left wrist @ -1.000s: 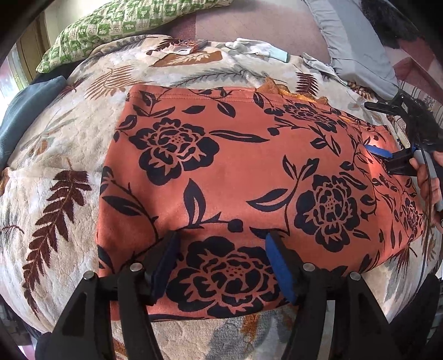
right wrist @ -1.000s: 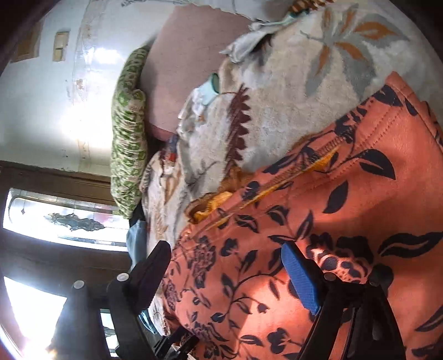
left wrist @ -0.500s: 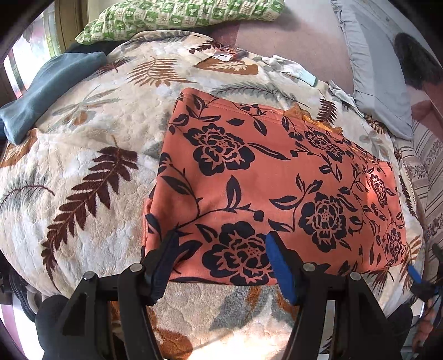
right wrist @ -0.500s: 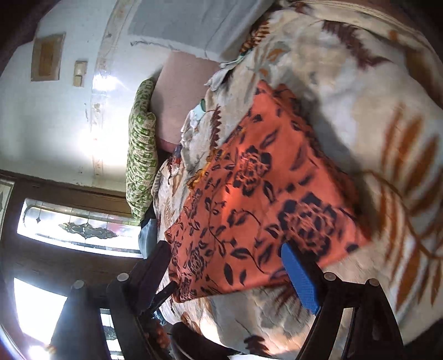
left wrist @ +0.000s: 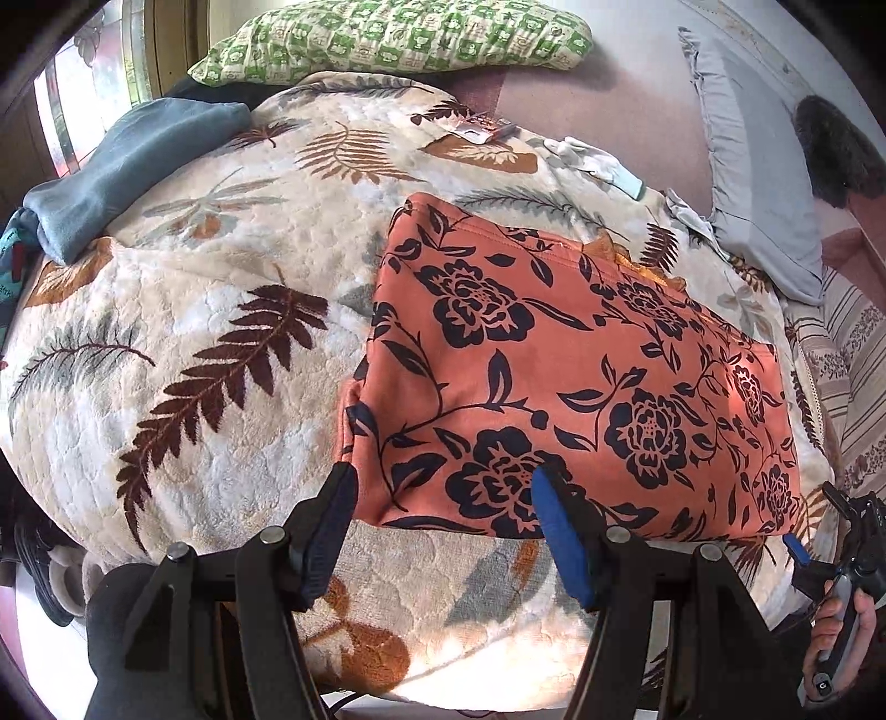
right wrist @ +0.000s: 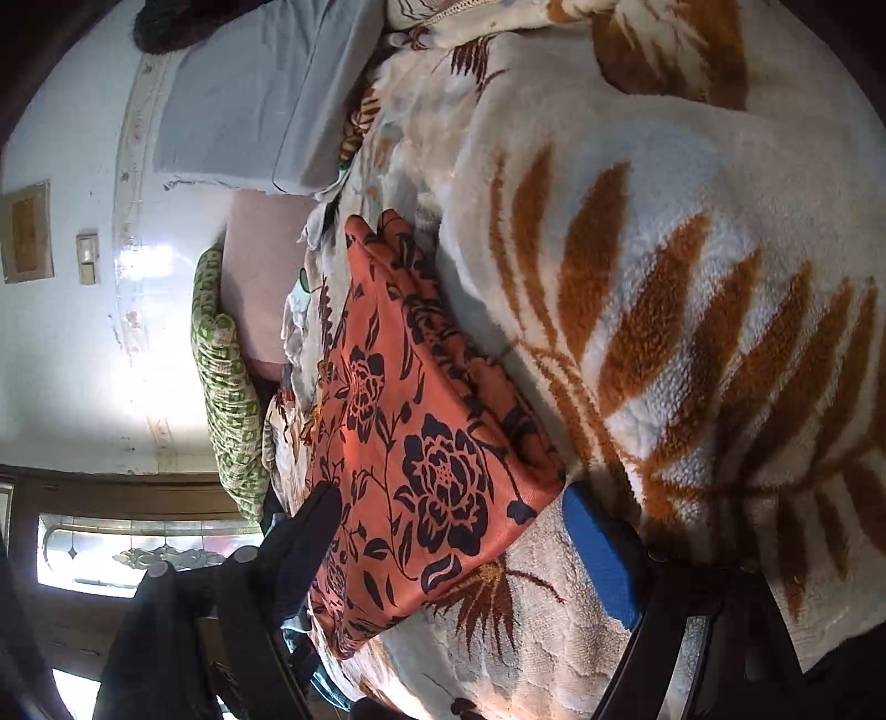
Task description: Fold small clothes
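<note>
Nearest, the left gripper (left wrist: 443,531) hangs released over the near edge of a bed, its black and blue-padded jaws apart with nothing between them. The right gripper (right wrist: 459,548) is likewise released and empty, off the garment's near right corner, a person's hand (left wrist: 841,626) on its handle. Just beyond both lies the task's thing, an orange garment (left wrist: 581,387) printed with dark navy roses and leaves. It rests flat as a neat layered rectangle on a plush cream blanket (left wrist: 221,332) patterned with brown and rust fern fronds. Judging by the stacked edges and squared shape, this piece looks folded, or nearly so; a mustard-yellow scrap peeks out at its far edge. The cloth looks soft and matte, the blanket deep-piled and quilted. Farther off lie a rolled grey-blue cloth (left wrist: 133,166), small pale items (left wrist: 598,160) that may be left to fold, then a green checked pillow (left wrist: 387,39) and a grey pillow (left wrist: 758,183)
</note>
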{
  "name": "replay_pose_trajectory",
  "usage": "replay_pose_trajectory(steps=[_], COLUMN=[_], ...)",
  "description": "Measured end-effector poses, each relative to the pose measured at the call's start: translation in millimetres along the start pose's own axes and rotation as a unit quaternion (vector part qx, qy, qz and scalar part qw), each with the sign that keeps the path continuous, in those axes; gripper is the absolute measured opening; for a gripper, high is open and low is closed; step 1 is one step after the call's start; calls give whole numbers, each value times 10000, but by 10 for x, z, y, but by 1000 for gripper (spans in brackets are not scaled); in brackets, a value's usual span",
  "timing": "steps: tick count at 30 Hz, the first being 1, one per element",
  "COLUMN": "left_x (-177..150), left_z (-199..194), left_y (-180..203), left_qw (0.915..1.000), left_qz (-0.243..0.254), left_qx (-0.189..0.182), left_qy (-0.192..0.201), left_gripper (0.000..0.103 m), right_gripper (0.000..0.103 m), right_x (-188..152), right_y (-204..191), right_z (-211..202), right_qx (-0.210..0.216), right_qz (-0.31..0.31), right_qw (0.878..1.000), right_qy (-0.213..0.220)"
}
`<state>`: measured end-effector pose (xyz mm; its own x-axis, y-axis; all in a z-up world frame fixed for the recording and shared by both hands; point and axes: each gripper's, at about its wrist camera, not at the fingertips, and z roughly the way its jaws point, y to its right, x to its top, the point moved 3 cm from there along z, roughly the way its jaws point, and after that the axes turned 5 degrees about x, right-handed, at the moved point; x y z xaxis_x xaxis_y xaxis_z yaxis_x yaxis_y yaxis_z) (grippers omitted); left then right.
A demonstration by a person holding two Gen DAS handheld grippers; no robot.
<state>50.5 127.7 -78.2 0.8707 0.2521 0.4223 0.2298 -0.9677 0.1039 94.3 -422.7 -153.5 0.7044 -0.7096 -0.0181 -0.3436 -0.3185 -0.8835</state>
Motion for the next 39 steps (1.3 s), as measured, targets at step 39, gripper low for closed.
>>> replay_pose_trajectory(steps=[39], left_x=[415], left_z=[306], left_y=[1025], left_qw=[9919], left_qz=[1148], left_qx=[-343], left_qy=[418], left_gripper=[70], right_gripper=[86], right_x=[638], right_y=[-329], right_z=[517], right_qx=[-554], right_qz=[-1315], right_qw=[9856], right_qy=[-904])
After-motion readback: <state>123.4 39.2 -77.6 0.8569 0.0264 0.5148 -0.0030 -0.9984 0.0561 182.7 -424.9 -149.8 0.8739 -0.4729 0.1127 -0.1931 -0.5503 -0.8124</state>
